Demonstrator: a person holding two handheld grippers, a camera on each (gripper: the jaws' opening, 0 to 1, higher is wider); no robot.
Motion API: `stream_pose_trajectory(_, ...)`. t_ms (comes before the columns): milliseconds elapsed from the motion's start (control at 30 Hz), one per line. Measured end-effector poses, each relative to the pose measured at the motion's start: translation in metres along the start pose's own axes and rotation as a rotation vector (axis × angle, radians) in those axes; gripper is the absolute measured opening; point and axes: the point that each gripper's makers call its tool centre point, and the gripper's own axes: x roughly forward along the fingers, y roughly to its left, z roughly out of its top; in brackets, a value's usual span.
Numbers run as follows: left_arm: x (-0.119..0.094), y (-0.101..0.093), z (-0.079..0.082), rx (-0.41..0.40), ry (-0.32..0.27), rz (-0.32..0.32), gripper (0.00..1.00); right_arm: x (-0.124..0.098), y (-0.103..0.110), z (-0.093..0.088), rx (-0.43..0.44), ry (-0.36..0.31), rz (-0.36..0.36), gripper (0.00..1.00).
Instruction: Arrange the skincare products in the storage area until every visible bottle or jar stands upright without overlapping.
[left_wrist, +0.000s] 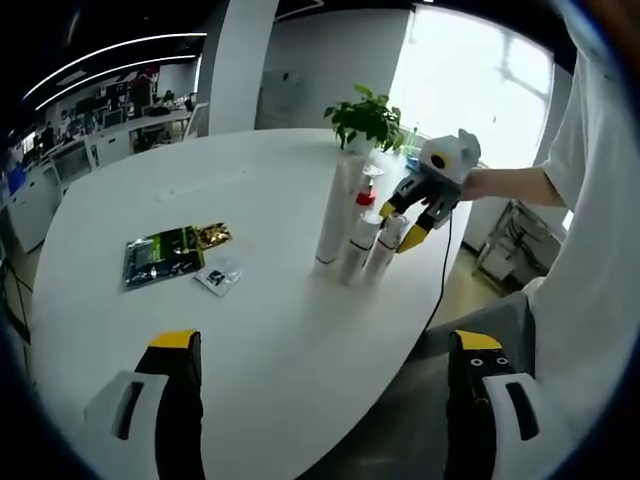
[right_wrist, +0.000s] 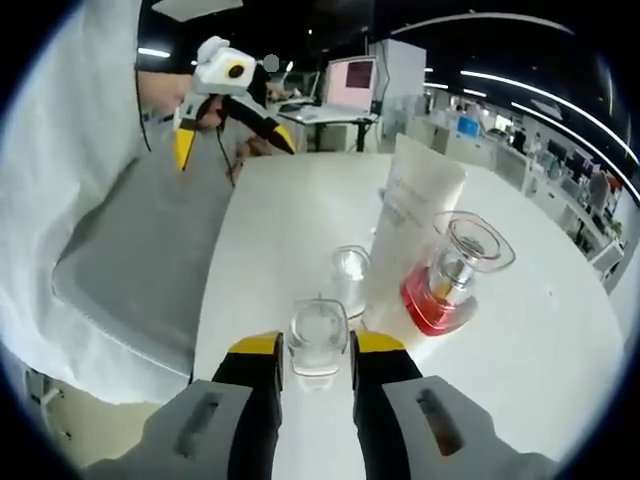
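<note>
Right gripper view: right gripper (right_wrist: 317, 352) is clamped on a clear-capped bottle (right_wrist: 318, 338), just beside the white tube (right_wrist: 410, 225) and red pump bottle (right_wrist: 445, 285). Left gripper (left_wrist: 320, 350) is held wide open and empty over the white table (left_wrist: 150, 200).

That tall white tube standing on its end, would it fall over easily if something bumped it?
Probably yes. The tall white tube stands high on a narrow base, so a nudge near its top would likely tip it. The clear-capped bottle and the red-liquid pump bottle stand close beside it, so it might knock them.
</note>
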Motion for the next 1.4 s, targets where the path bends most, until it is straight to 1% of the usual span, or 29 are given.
stream_pose_trajectory(67,0.000,0.000,0.000,0.000,0.000,0.000,0.96,-0.002,-0.001,-0.003,0.014,0.005,-0.014,0.27)
stream_pose_trajectory(167,0.000,0.001,-0.001,-0.004,0.006,0.005,0.96,-0.007,-0.003,-0.013,0.106,0.004,-0.082,0.30)
stream_pose_trajectory(233,0.000,0.001,-0.002,-0.003,0.009,0.007,0.96,-0.008,0.001,-0.020,0.153,0.002,-0.112,0.33)
stream_pose_trajectory(267,0.000,0.001,-0.003,-0.004,0.011,0.006,0.96,-0.008,0.001,-0.027,0.187,0.014,-0.160,0.33)
stream_pose_trajectory(300,0.001,0.000,-0.003,-0.005,0.011,0.004,0.96,-0.008,0.002,-0.032,0.207,0.028,-0.184,0.32)
stream_pose_trajectory(333,0.001,0.000,-0.003,-0.005,0.012,0.003,0.96,-0.007,0.000,-0.038,0.243,0.038,-0.240,0.31)
stream_pose_trajectory(367,0.002,-0.001,-0.003,-0.005,0.013,0.002,0.96,-0.006,0.000,-0.041,0.277,0.040,-0.270,0.30)
stream_pose_trajectory(400,0.003,0.000,-0.004,-0.004,0.016,0.001,0.96,-0.003,0.002,-0.043,0.321,0.030,-0.299,0.29)
stream_pose_trajectory(433,0.004,-0.001,-0.003,-0.003,0.017,0.001,0.96,-0.002,0.003,-0.043,0.336,0.024,-0.310,0.30)
stream_pose_trajectory(467,0.004,-0.001,-0.003,-0.002,0.018,-0.001,0.96,0.000,0.002,-0.042,0.397,-0.004,-0.357,0.32)
stream_pose_trajectory(500,0.005,-0.001,-0.003,-0.001,0.020,-0.002,0.95,0.001,0.004,-0.042,0.424,-0.014,-0.370,0.34)
stream_pose_trajectory(533,0.005,-0.002,-0.003,0.002,0.021,-0.004,0.95,0.002,0.004,-0.041,0.435,-0.019,-0.391,0.34)
stream_pose_trajectory(567,0.005,-0.002,-0.002,0.003,0.021,-0.004,0.95,0.002,0.003,-0.043,0.441,-0.013,-0.428,0.34)
stream_pose_trajectory(633,0.005,-0.001,-0.003,0.002,0.024,-0.001,0.95,0.005,0.003,-0.048,0.463,-0.004,-0.463,0.30)
stream_pose_trajectory(767,0.003,-0.001,-0.005,0.001,0.031,-0.004,0.94,0.011,0.004,-0.049,0.487,-0.018,-0.482,0.28)
stream_pose_trajectory(833,0.003,-0.002,-0.006,0.006,0.038,-0.005,0.94,0.014,0.004,-0.052,0.478,-0.007,-0.485,0.27)
stream_pose_trajectory(900,0.003,-0.002,-0.006,0.007,0.040,-0.005,0.94,0.014,0.001,-0.056,0.477,-0.002,-0.488,0.24)
stream_pose_trajectory(1000,0.003,0.000,-0.006,0.005,0.039,-0.003,0.94,0.012,-0.002,-0.058,0.484,-0.003,-0.494,0.24)
stream_pose_trajectory(1100,0.004,0.001,-0.006,0.008,0.044,-0.004,0.94,0.012,-0.003,-0.060,0.475,0.001,-0.488,0.24)
stream_pose_trajectory(1267,0.005,0.000,-0.007,0.007,0.048,-0.007,0.93,0.014,-0.008,-0.058,0.460,-0.002,-0.479,0.21)
stream_pose_trajectory(1400,0.006,-0.001,-0.009,0.008,0.054,-0.009,0.93,0.018,-0.012,-0.055,0.428,0.001,-0.454,0.21)
